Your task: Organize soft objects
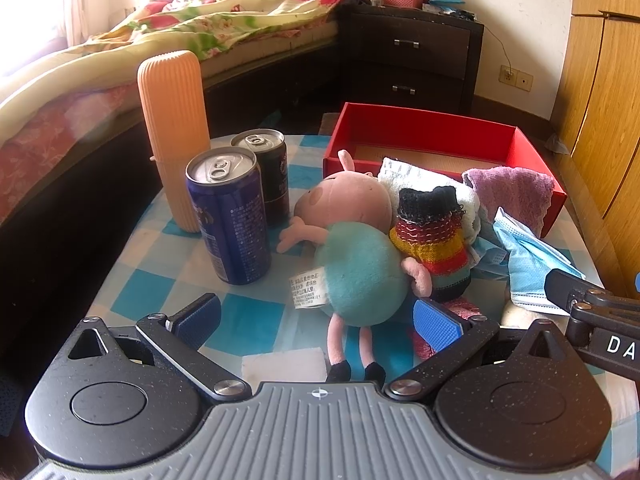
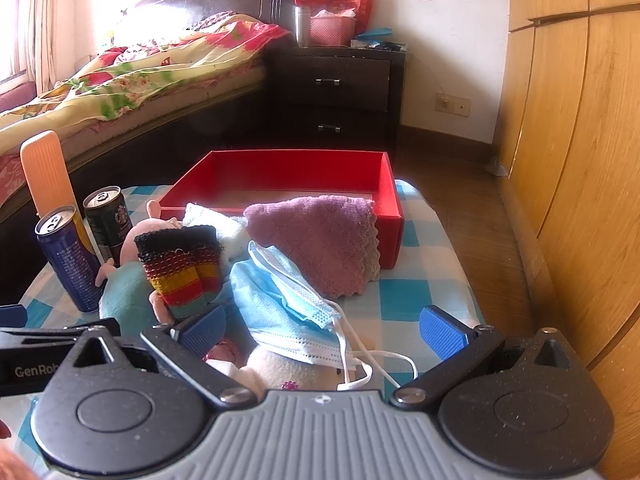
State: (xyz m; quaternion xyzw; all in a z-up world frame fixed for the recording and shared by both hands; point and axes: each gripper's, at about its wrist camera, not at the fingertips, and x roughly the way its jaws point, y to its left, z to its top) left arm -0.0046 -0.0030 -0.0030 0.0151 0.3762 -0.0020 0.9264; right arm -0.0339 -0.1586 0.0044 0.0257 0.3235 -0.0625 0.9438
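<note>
Where soft things lie: two cans (image 1: 236, 200) (upright).

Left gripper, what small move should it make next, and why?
Probably ease the left gripper forward and close on the pig plush: its jaws are open, the plush's legs lie between them, and the red box behind looks empty.

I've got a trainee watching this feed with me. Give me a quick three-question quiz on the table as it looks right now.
1. True or false: the red cardboard box already holds the pink pig plush toy.
2. What drapes over the box's near wall: A blue face mask, B purple towel, C striped knitted sock?
3. How many drink cans stand by the ribbed orange case?

Key: 1 false; 2 B; 3 two, the blue can and the black can.
</note>
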